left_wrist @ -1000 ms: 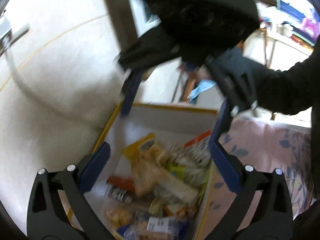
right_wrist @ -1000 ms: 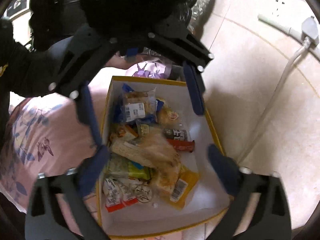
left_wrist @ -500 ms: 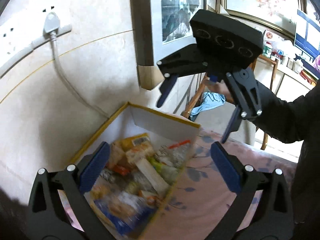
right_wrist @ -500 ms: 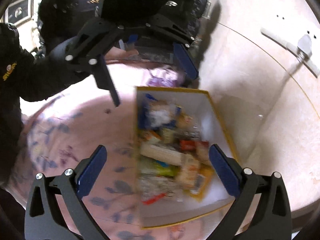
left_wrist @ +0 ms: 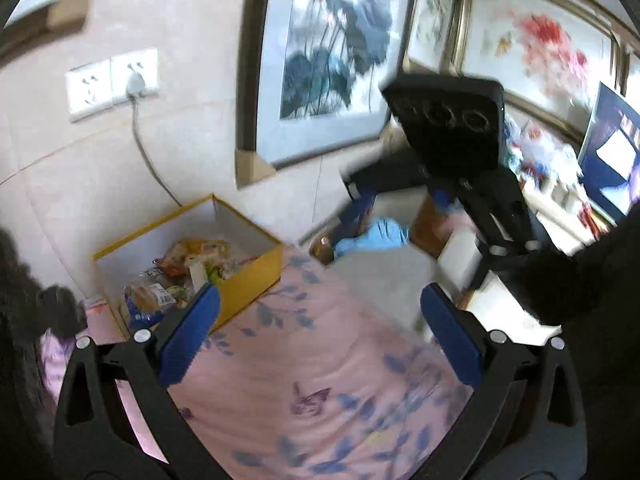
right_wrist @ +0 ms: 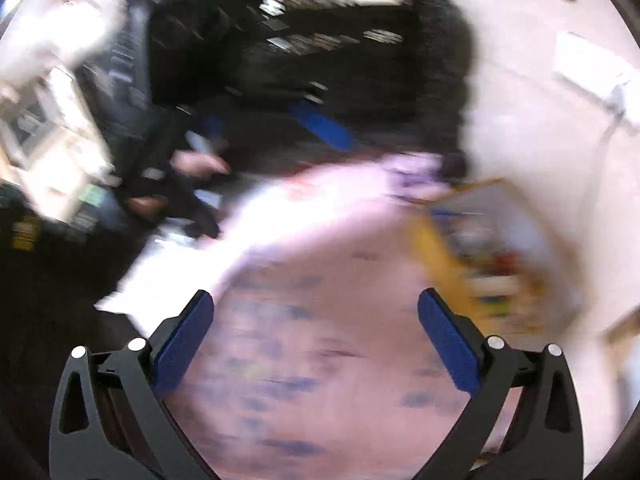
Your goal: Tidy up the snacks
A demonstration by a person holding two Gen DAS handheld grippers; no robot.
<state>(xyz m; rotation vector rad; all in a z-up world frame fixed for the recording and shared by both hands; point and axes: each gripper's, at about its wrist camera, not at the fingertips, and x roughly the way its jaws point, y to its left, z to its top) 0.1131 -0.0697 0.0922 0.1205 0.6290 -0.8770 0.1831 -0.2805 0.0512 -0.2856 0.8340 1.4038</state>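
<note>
A yellow box (left_wrist: pixel 256 276) with white inner walls stands against the wall on a pink flowered cloth (left_wrist: pixel 320 380). It holds several snack packets (left_wrist: pixel 180 268). My left gripper (left_wrist: pixel 320 336) is open and empty, above the cloth to the right of the box. My right gripper (right_wrist: pixel 316 340) is open and empty over the cloth; its view is blurred, with the box (right_wrist: pixel 452 276) at the right. The right gripper also shows in the left wrist view (left_wrist: pixel 420 236), held high past the table's far edge.
A wall socket (left_wrist: pixel 112 80) with a grey cable hangs above the box. Framed pictures (left_wrist: pixel 328 60) lean on the wall. A blue cloth (left_wrist: pixel 372 236) and furniture lie beyond the table. A dark furry shape (left_wrist: pixel 24 304) is at the left.
Both grippers have pulled up and back from over the box. The box now sits to the side in each view. Both stay open and empty.
</note>
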